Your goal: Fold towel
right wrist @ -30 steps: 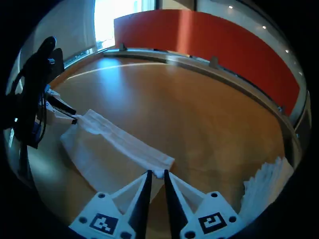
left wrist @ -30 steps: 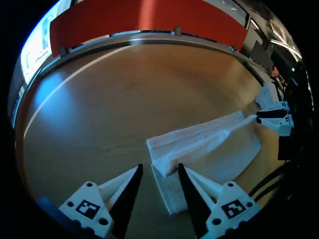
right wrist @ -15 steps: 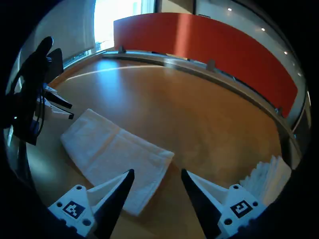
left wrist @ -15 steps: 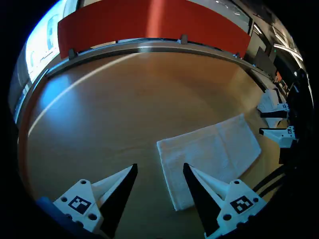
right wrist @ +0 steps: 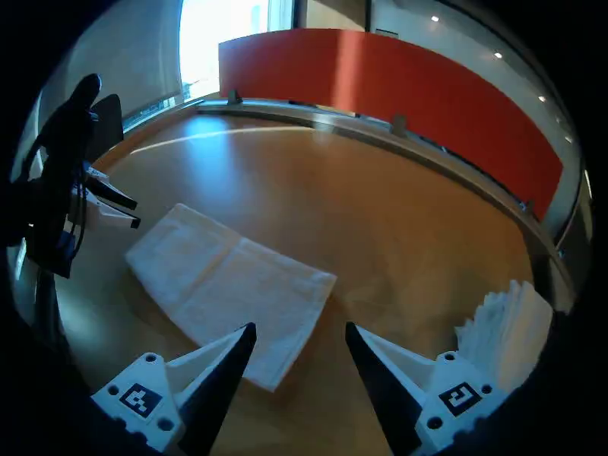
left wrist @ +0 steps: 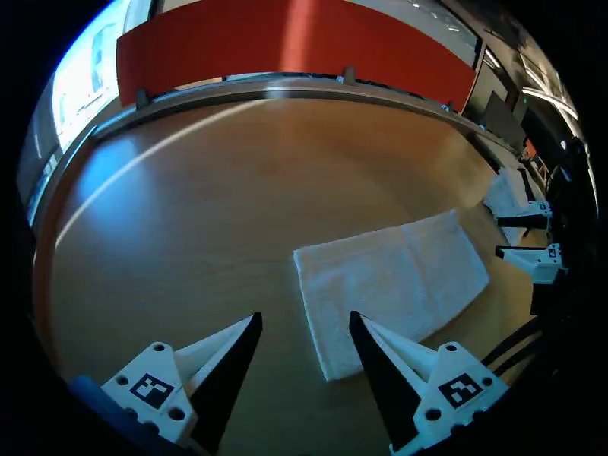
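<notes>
Towel [right wrist: 228,292] folded flat on table [right wrist: 380,213]; right tongs [right wrist: 300,328] spread wide, empty.

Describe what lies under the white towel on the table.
The towel lies flat on the wooden table, whose bare top shows all round it. The patch of table directly beneath the towel is covered, so whether anything lies there cannot be seen.

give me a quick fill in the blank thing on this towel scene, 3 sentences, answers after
1. The folded towel lying on the wooden table is ____ in colour.
2. The left gripper and the right gripper both have their fingers ____, holding nothing.
3. In the right gripper view, the stack of spare towels sits near the ____ edge of the picture.

Missing words: white; open; right
</notes>
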The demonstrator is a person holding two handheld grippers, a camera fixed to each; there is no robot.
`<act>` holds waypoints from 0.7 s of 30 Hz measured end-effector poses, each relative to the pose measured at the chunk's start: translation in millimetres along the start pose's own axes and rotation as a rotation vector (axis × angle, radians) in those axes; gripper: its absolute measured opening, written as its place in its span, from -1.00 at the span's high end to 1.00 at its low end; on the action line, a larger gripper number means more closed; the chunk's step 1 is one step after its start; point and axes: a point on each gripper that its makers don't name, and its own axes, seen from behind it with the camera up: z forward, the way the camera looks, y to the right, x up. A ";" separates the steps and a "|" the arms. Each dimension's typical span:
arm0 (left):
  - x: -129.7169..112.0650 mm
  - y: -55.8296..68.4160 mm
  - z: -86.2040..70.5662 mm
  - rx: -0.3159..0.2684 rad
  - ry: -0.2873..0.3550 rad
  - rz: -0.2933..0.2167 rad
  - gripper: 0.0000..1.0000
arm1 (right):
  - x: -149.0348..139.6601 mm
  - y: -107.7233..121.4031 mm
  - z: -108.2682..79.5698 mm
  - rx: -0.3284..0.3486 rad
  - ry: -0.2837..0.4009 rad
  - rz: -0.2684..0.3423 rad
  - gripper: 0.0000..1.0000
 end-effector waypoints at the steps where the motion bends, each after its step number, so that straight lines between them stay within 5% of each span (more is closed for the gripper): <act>1: -3.0 0.3 -2.2 0.001 -0.001 -0.003 -0.69 | -2.2 -0.7 -2.3 -0.001 -0.001 0.002 -0.81; 21: -46.8 -0.2 -35.2 0.033 -0.007 -0.077 -0.69 | -25.9 -13.0 -24.6 0.011 -0.010 0.018 -0.81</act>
